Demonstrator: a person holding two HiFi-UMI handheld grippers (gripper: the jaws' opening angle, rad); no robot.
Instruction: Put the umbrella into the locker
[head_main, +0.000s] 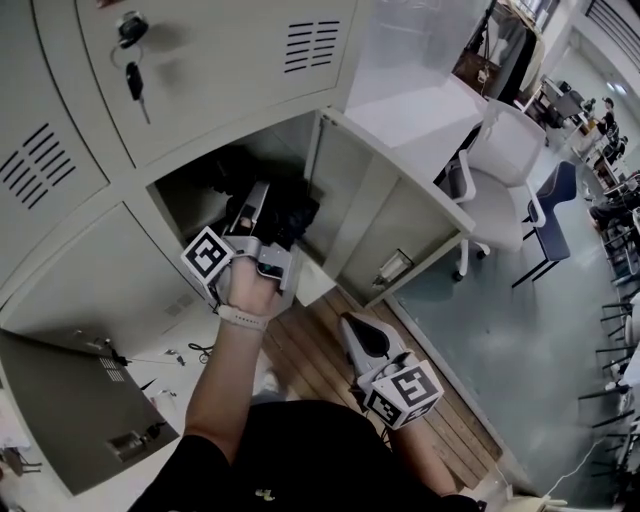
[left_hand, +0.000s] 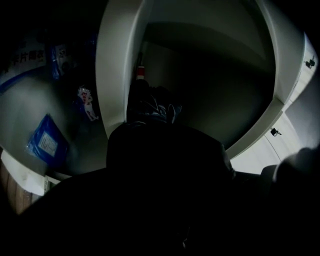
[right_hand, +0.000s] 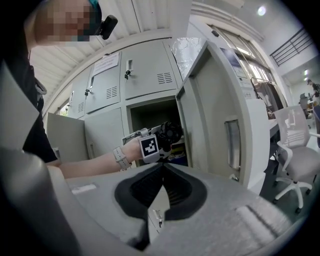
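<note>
Down by the person's dark shirt, the right gripper (head_main: 350, 328) hangs over the wooden plank floor (head_main: 310, 350). Its grey jaws are pressed together with nothing between them. Further out, the left gripper (head_main: 268, 212) reaches into the open grey metal locker (head_main: 240, 148), its jaws clamped on the black folded umbrella (head_main: 295, 215). The umbrella is just inside the dark compartment. The locker's grey door (head_main: 420, 230) is swung wide to the right. Above, a dark key (head_main: 133, 75) hangs from the lock of the upper locker. Beyond the door is a white swivel chair (head_main: 500, 190).
</note>
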